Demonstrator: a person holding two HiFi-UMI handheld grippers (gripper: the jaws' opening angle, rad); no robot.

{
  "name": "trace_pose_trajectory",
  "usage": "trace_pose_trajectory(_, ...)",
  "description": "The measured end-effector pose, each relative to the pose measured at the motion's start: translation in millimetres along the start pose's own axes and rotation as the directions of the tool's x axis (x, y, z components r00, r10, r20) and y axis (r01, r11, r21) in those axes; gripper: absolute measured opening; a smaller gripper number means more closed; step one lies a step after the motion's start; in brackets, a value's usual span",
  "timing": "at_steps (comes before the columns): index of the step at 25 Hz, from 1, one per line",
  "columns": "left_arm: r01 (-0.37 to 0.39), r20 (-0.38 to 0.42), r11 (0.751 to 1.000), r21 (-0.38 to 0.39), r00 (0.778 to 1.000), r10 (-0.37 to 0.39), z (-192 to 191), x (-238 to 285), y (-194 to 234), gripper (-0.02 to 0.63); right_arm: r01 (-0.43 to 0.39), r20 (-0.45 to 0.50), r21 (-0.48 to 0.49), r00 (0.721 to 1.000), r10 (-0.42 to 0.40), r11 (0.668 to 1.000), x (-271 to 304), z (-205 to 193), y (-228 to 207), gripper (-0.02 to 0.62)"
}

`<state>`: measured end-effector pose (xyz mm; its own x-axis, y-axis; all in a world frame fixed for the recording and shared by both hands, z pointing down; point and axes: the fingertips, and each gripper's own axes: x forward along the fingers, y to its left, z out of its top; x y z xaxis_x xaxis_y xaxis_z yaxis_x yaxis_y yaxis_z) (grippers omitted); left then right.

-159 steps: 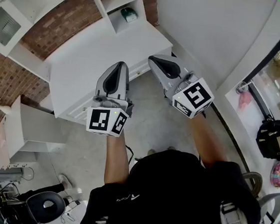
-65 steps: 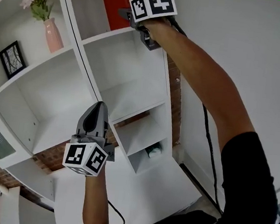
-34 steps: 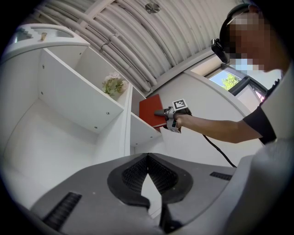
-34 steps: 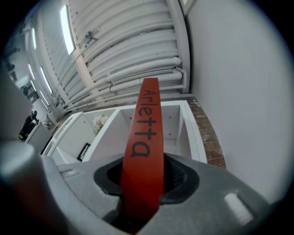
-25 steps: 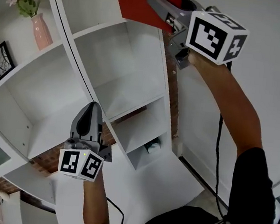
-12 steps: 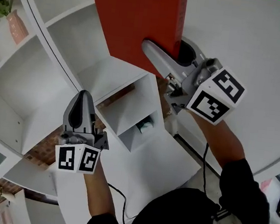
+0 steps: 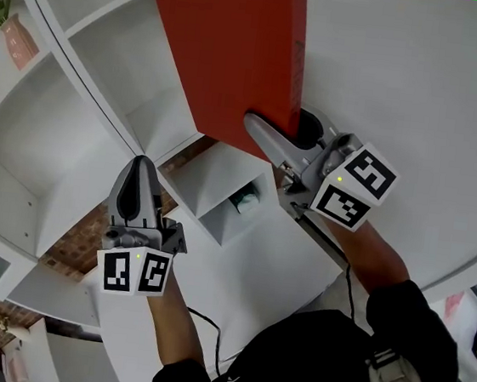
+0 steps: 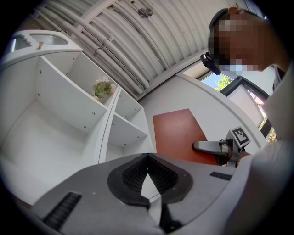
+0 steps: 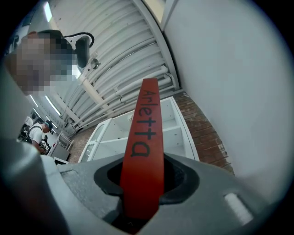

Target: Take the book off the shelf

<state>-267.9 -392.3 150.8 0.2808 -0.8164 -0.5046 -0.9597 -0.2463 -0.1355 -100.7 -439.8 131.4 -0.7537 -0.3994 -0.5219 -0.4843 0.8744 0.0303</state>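
The flat red book (image 7: 228, 56) is clamped in the right claw (image 7: 279, 131) and judged clear of the white shelf unit (image 7: 24, 119) — removal essentially done; the left claw (image 7: 138, 170) is closed, empty.

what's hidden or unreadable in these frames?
- Head view: right gripper's far jaw, behind the red book.
- Head view: teal-and-white item in the low cubby, too small to identify.
- Right gripper view: the book's lower spine, buried between the jaws.
- Head view: pink vase, cut by the left edge.
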Motion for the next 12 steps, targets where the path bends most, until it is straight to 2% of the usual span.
trace_pose_trajectory(12,0.017,-0.004,1.000,0.007,1.000,-0.017,-0.4,3.7,-7.1,-0.002,-0.014,0.000,-0.025,1.000,0.014,1.000,-3.6,5.6,1.7,0.155)
